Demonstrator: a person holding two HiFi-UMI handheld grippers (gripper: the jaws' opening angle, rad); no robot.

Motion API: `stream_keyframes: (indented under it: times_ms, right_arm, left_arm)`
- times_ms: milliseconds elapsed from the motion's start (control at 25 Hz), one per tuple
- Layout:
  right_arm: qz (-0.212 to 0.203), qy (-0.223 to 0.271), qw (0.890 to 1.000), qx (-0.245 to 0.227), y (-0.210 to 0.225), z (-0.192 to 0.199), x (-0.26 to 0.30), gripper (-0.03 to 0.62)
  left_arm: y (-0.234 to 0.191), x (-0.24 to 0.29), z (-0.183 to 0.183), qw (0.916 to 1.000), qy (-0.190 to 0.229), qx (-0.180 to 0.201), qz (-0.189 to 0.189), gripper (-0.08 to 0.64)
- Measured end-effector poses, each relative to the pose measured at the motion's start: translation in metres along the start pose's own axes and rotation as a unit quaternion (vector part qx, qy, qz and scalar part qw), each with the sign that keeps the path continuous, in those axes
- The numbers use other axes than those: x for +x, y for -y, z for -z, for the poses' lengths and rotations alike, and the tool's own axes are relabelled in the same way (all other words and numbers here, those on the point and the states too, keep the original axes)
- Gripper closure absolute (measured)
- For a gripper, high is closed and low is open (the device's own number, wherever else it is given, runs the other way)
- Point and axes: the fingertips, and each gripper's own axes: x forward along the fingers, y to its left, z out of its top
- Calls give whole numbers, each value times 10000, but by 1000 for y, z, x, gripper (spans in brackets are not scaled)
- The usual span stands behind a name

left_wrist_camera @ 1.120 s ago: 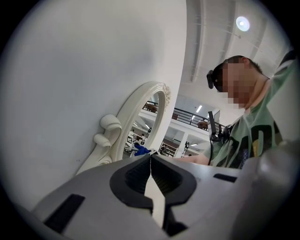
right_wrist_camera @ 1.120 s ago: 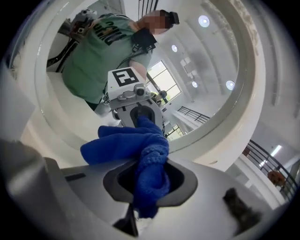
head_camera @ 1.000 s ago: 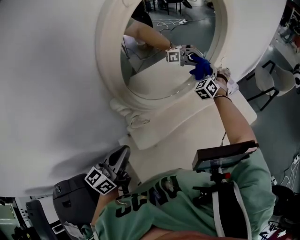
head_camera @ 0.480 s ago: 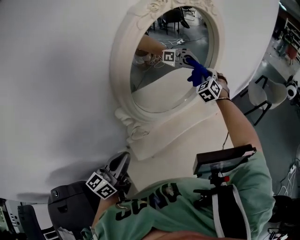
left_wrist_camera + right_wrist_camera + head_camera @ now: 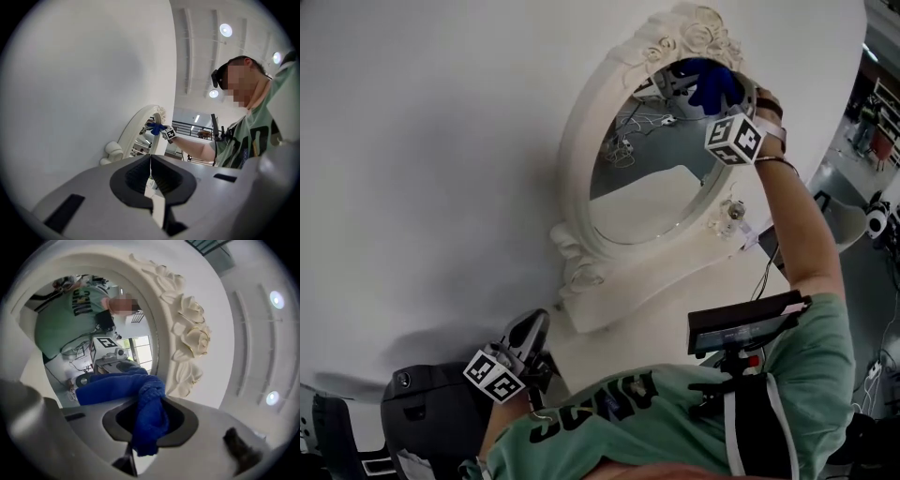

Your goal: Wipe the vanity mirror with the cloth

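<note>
An oval vanity mirror [image 5: 649, 197] in a cream frame with carved roses [image 5: 689, 37] hangs on the white wall. My right gripper [image 5: 717, 94] is shut on a blue cloth [image 5: 709, 82] and holds it against the glass near the top of the frame. In the right gripper view the blue cloth [image 5: 149, 413] bunches between the jaws, with the roses [image 5: 190, 341] just to the right. My left gripper [image 5: 525, 342] hangs low by the person's side, shut with nothing in it. From the left gripper view the mirror [image 5: 143, 131] and cloth [image 5: 157, 127] show far off.
A cream shelf [image 5: 675, 286] juts out below the mirror. A dark grey device [image 5: 431, 408] sits at the lower left beside the left gripper. A black tablet-like unit [image 5: 745, 323] is mounted on the person's chest. A white chair [image 5: 862, 216] stands at the right.
My right gripper has carried the blue cloth up the glass, from the mirror's right side to near the top by the roses. The left gripper has stayed low.
</note>
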Motion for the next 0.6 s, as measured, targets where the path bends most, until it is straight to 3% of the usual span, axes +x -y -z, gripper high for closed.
stream_keyframes:
  times_ms: [120,280,440,600]
  right_arm:
    - [374,-56,9955,-866,-7,3,-1,511]
    - [827,-89,9801,-1801,-9,7,8,512]
    - [985,-92,9698,-2229,-11,10,11,515]
    - [769,-319,9652,-2478,-31,40,16,515]
  left_arm:
    - [-2,-6,-2,10000,7,8,-38,548]
    - [0,2,-6,10000,15,79,34,548]
    - [0,10,-6,9999,-59,92,69,548]
    - [0,17,-2,9998,-141,53,98,548]
